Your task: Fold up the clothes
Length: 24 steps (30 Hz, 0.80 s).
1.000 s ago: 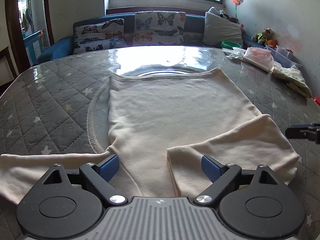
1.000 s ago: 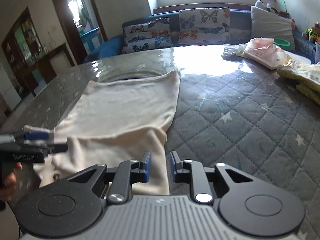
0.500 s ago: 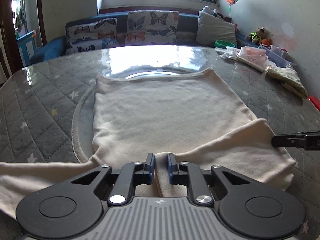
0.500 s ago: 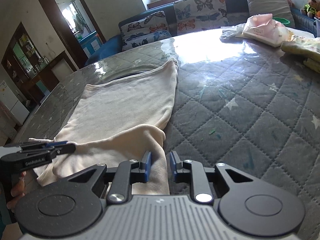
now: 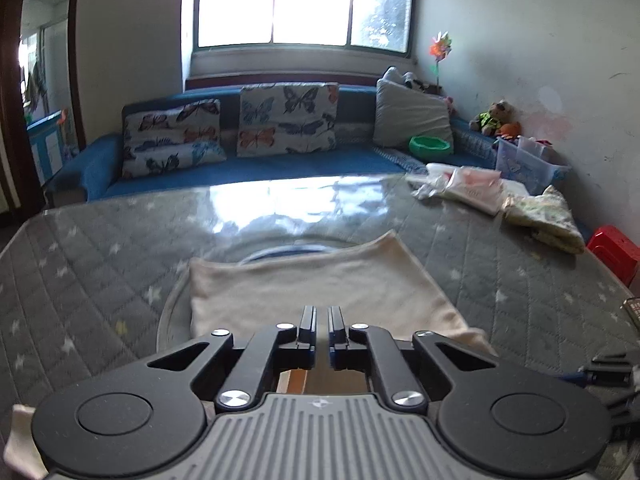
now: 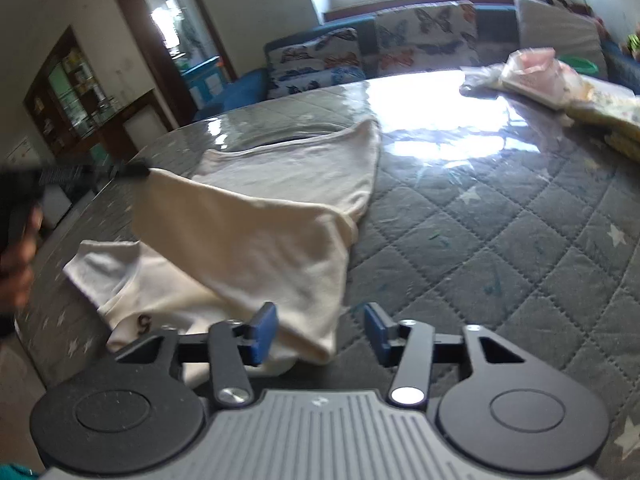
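A cream shirt (image 5: 316, 284) lies on the grey quilted table (image 5: 80, 280). My left gripper (image 5: 319, 322) is shut on the shirt's folded sleeve and is raised above the table. In the right wrist view the left gripper (image 6: 136, 170) holds the sleeve corner up, and the cloth (image 6: 256, 248) hangs in a sloping sheet down to the table. My right gripper (image 6: 320, 330) is open, with the lower edge of the cloth between its blue pads (image 6: 262, 332), not clamped. A printed mark shows on the shirt's near part (image 6: 144, 322).
Folded clothes (image 5: 544, 216) and a plastic-wrapped bundle (image 5: 460, 184) lie at the table's far right. A blue sofa with butterfly cushions (image 5: 288, 120) stands behind the table. A red stool (image 5: 616, 248) is at the right edge. A doorway (image 6: 180, 52) is at the left.
My left gripper has lifted the sleeve off the table. My right gripper has opened and let go of the cloth.
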Motion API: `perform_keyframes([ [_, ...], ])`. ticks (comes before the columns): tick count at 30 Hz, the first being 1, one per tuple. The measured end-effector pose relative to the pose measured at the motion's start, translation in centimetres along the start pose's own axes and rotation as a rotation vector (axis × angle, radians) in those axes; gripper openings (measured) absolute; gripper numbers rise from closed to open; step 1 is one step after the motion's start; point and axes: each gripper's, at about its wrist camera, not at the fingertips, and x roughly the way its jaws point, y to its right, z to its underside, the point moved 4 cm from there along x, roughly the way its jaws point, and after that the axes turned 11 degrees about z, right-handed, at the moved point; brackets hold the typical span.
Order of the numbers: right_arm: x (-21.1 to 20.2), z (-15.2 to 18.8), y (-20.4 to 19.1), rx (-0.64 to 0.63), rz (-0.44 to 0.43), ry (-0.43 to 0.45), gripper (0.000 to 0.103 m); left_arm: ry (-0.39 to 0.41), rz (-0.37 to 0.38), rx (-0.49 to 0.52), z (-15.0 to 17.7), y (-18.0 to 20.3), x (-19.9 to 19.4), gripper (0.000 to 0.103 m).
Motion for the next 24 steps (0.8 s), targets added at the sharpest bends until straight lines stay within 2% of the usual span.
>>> perform_keyframes([
  [6, 0.9, 1.1, -2.3, -0.132, 0.084, 0.028, 0.061, -0.066, -0.019, -0.005, 1.3, -0.4, 1.1, 0.006],
  [9, 1.1, 1.2, -2.5, -0.137, 0.098, 0.044, 0.061, -0.099, -0.028, -0.007, 2.0, -0.5, 1.7, 0.012],
  [11, 1.0, 1.2, -2.4, -0.142, 0.116, 0.058, 0.061, -0.121, -0.034, -0.009, 2.4, -0.6, 2.1, 0.027],
  [13, 1.0, 1.2, -2.1, -0.139, 0.134, 0.059, 0.061, -0.143, -0.040, -0.010, 2.9, -0.8, 2.5, 0.048],
  [16, 1.1, 1.4, -1.5, -0.121, 0.129, 0.051, 0.061, -0.172, -0.063, -0.028, 4.1, -1.5, 3.2, 0.053],
  [22, 1.2, 1.3, -1.5, -0.120, 0.128, 0.057, 0.061, -0.225, -0.119, -0.079, 7.2, -3.5, 4.9, 0.051],
  [23, 1.2, 1.3, -1.6, -0.121, 0.128, 0.057, 0.061, -0.233, -0.128, -0.087, 7.7, -3.8, 5.2, 0.047],
  [24, 1.3, 1.3, -1.7, -0.122, 0.127, 0.055, 0.061, -0.230, -0.111, -0.087, 7.6, -3.6, 5.1, 0.033],
])
